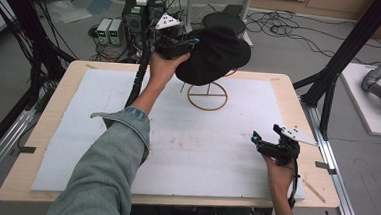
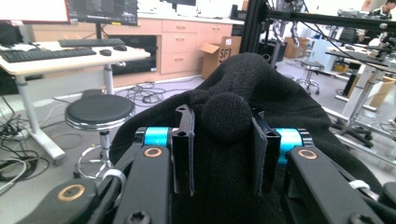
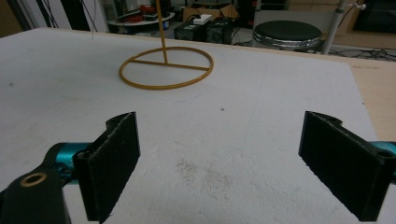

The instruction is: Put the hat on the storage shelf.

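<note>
Pompom [image 2: 225, 116] of the black knit hat [image 1: 212, 56] sits pinched in the left gripper [image 2: 224, 154] fingers, plain up close; overhead, the hat hangs above the yellow wire stand [image 1: 207, 96]. Right gripper [image 3: 219, 163] fingers gape empty over the counter [image 1: 48, 109].

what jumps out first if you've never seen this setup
The black knit hat stands out first, held up over the far edge of the table by the left tongs, whose jaws pinch a bump of the fabric. Below it, a yellow wire stand with a ring base sits on the white foam mat. The right tongs rest near the table's right edge, jaws wide open and holding nothing.
</note>
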Demonstrator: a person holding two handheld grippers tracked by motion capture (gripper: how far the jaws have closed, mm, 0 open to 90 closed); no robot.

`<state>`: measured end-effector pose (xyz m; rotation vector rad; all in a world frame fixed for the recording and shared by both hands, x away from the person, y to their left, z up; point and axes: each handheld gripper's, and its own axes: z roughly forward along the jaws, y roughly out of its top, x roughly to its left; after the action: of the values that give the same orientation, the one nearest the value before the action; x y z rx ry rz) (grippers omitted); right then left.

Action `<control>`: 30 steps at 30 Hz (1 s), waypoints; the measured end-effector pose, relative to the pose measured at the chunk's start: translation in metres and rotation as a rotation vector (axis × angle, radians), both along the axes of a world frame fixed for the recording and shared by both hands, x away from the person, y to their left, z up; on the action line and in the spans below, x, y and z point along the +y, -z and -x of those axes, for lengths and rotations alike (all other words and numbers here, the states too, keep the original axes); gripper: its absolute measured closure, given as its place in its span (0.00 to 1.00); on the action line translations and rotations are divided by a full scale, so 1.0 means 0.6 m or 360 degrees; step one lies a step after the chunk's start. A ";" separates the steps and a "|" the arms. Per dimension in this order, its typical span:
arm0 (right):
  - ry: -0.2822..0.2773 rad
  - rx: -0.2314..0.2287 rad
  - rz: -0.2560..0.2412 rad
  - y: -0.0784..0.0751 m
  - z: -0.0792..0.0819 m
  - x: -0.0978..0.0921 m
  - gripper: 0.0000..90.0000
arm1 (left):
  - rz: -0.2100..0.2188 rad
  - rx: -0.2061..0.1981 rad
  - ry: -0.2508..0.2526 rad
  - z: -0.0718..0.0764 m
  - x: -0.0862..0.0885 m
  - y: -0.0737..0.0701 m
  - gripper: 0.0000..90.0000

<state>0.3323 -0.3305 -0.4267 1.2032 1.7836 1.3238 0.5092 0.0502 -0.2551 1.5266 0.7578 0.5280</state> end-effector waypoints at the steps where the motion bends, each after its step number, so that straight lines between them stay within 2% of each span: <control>1: -0.0003 -0.0001 0.0008 0.000 0.000 0.000 0.14 | -0.0001 0.0005 0.0003 -0.001 -0.002 0.002 0.74; 6: 0.0000 -0.0002 0.0028 0.000 0.001 -0.001 0.14 | -0.0015 0.0037 -0.0001 -0.008 -0.005 0.012 0.72; 8: -0.0001 -0.0001 0.0026 0.000 0.002 -0.001 0.14 | -0.0043 0.0039 -0.0008 -0.010 -0.006 0.016 0.71; 16: -0.0008 -0.0003 0.0024 0.000 0.000 0.001 0.14 | -0.0024 0.0079 0.0009 -0.014 -0.012 0.031 0.66; 23: -0.0009 -0.0006 0.0025 0.000 -0.001 0.001 0.14 | -0.0036 0.0091 0.0005 -0.015 -0.017 0.037 0.64; 27: 0.0000 0.0000 0.0024 0.000 0.001 -0.001 0.14 | -0.0046 0.0072 0.0006 -0.014 -0.015 0.046 0.56; 30: 0.0003 -0.0002 0.0017 0.000 0.001 -0.001 0.14 | -0.0053 0.0081 0.0011 -0.015 -0.013 0.050 0.53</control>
<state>0.3317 -0.3310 -0.4266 1.1973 1.7861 1.3123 0.5182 0.0426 -0.2852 1.5778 0.7862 0.5004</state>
